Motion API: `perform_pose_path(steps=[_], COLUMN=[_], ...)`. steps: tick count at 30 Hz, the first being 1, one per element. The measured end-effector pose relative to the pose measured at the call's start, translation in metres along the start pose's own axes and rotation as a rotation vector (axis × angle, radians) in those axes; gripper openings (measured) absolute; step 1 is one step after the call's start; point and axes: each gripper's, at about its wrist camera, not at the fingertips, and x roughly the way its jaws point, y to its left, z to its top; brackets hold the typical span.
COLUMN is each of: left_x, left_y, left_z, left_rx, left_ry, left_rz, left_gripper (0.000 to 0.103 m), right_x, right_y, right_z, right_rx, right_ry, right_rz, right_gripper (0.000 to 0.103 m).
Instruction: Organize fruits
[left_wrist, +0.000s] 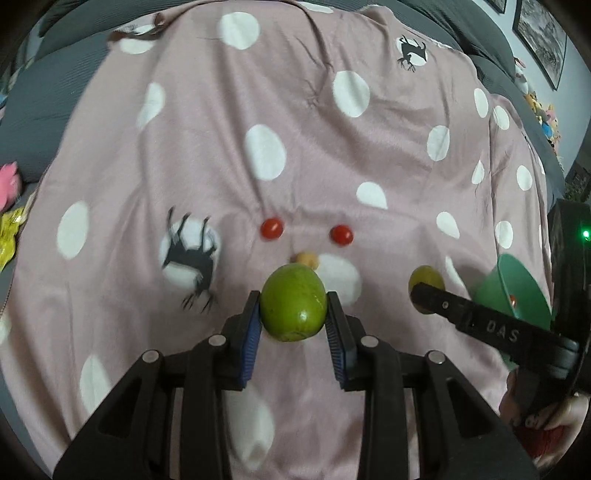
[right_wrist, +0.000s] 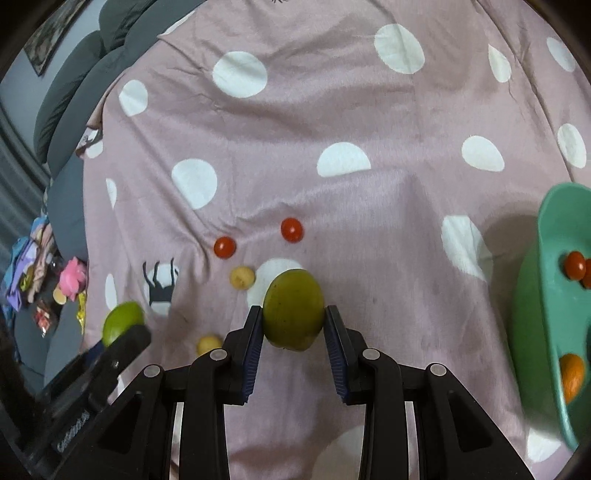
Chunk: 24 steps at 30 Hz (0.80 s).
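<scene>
My left gripper (left_wrist: 293, 308) is shut on a bright green lime (left_wrist: 293, 302), held above the pink dotted blanket (left_wrist: 207, 122). My right gripper (right_wrist: 293, 317) is shut on a duller olive-green fruit (right_wrist: 293, 309). In the right wrist view the left gripper's lime (right_wrist: 122, 320) shows at the left, above its black finger. Two red cherry tomatoes (left_wrist: 272, 228) (left_wrist: 341, 234) and a small yellow fruit (left_wrist: 306, 259) lie on the blanket ahead. A second small yellow fruit (right_wrist: 209, 343) lies nearer in the right wrist view. A green bowl (right_wrist: 532, 314) at the right holds cherry tomatoes (right_wrist: 575, 264) and an orange fruit (right_wrist: 571, 376).
Grey bedding (left_wrist: 40, 92) surrounds the blanket. A pink toy (right_wrist: 72, 278), wrappers and clothes lie at the left edge in the right wrist view. Framed pictures (left_wrist: 543, 40) hang on the wall at the far right.
</scene>
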Motion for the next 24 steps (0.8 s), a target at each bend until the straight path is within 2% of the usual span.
perform_pose_path(steps=[10,13,16,24], left_x=[-0.006,-0.007,-0.008,-0.01], left_y=[-0.01,-0.014,-0.018,-0.02], left_z=[-0.052,-0.057,-0.057,-0.058], left_rx=[0.041,0.051,0.06,0.066], left_ry=[0.045,0.041,0.027,0.002], left_rz=[-0.006,-0.005,-0.019,-0.037], left_gripper=[0.032,0.032,0.033,0.033], right_x=[0.003,0.001,-0.005,-0.006], right_y=[-0.001,0.003,0.005,0.005], right_z=[-0.049,-0.053,-0.053,-0.055], right_rx=[-0.029,-0.056,-0.056,-0.06], right_ry=[0.051,0.047,0.001,-0.029], right_rz=[-0.081,-0.103,-0.085,-0.083], right_gripper=[0.035,0.035,0.035,0.035])
